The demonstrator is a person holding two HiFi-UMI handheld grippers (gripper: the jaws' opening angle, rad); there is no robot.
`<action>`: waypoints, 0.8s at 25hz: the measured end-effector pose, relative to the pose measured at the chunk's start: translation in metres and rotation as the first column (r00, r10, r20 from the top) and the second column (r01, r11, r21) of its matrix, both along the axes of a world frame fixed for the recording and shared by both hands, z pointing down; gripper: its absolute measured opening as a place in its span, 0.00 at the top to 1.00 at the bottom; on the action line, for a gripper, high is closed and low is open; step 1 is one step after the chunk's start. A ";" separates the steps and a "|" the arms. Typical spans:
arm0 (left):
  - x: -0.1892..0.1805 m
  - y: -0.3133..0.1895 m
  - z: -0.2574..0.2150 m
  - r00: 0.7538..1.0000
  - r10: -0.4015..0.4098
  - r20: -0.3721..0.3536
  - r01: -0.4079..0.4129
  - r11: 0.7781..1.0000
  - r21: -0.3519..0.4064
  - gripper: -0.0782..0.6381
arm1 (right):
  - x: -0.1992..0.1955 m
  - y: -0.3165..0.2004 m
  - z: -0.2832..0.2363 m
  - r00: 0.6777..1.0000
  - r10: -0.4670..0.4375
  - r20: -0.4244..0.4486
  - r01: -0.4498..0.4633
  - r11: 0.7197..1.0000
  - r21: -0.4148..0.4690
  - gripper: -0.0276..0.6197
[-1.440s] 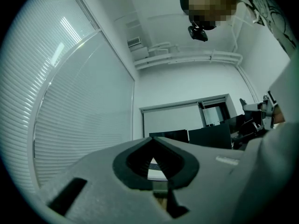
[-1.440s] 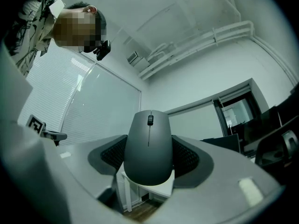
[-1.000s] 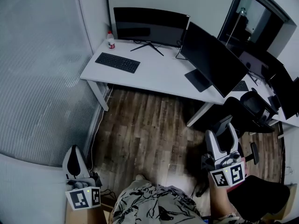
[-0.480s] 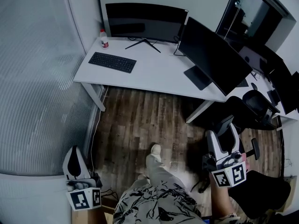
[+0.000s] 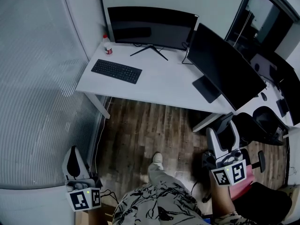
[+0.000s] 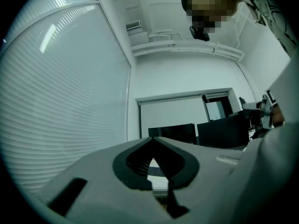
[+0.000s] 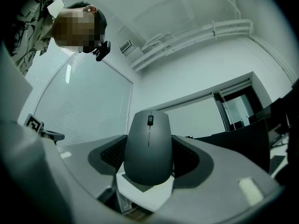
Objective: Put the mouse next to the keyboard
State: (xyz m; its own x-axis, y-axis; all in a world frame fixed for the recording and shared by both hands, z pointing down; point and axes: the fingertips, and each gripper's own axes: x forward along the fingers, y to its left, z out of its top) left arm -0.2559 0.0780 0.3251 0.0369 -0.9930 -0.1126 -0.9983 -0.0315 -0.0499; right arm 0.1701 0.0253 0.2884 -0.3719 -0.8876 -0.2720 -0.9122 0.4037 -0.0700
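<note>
Right hand-held gripper (image 5: 224,136) is clenched on the mouse (image 7: 148,146), left hand-held gripper (image 5: 74,165) is closed on nothing, both well apart from the bench (image 5: 164,84); carry the mouse level toward 11 o'clock, seat it flat beside the keyboard (image 5: 116,71), then release.

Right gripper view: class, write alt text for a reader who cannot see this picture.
A dark grey mouse stands clamped between the jaws of the right gripper, scroll wheel uppermost. Behind it are a white desk with a keyboard, window blinds at left and a dark monitor at right.
</note>
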 end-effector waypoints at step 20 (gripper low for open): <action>0.043 -0.198 -0.007 1.000 -0.025 -0.001 0.025 1.000 0.013 0.91 | 0.034 -0.209 -0.002 0.999 -0.037 -0.021 0.036 0.999 -0.010 0.49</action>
State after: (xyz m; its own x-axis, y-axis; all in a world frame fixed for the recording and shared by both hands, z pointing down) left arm -0.2125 -0.1205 0.3186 0.0118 -0.9920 -0.1256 -0.9988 -0.0057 -0.0489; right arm 0.2038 -0.1836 0.2859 -0.4096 -0.8759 -0.2550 -0.8982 0.4361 -0.0549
